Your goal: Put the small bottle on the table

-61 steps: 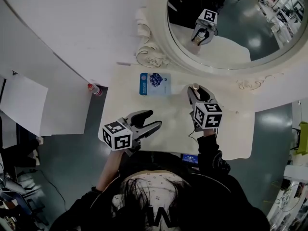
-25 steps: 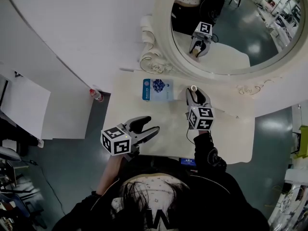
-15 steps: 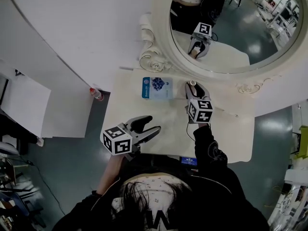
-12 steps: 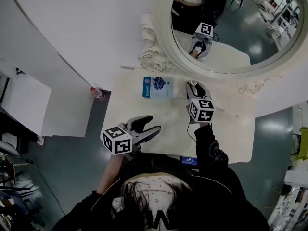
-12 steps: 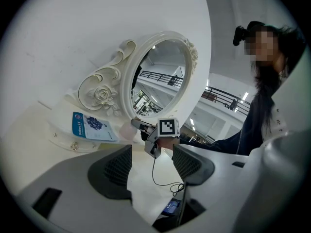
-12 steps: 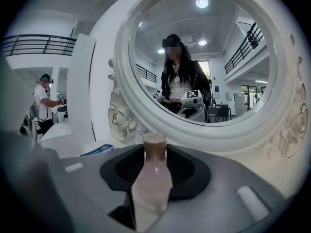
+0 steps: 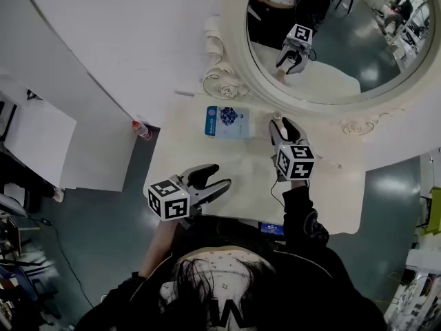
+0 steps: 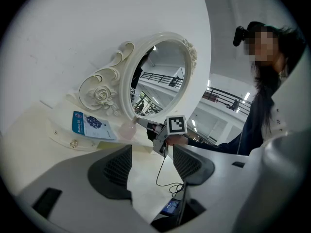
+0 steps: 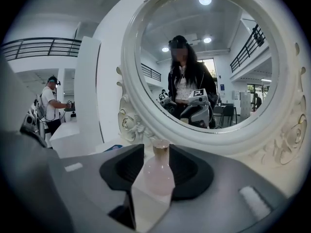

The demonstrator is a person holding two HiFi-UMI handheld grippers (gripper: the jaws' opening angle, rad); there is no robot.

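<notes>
The small bottle (image 9: 156, 171) stands upright on the table (image 7: 234, 178), just above centre in the head view, close to the mirror (image 7: 303, 106); the right gripper (image 7: 282, 126) straddles it, jaws opening, pads seemingly just clear of its pink belly, though that gap is hard to read; the left gripper (image 7: 215, 179) hovers at lower left, jaws apart, nothing between them; a blue packet (image 7: 225, 121) lies left of the bottle.

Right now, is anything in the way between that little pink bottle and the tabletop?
Nothing visible. The small bottle stands between the right gripper's opening jaws, apparently already resting on the table; the blue packet lies apart, to its left.
</notes>
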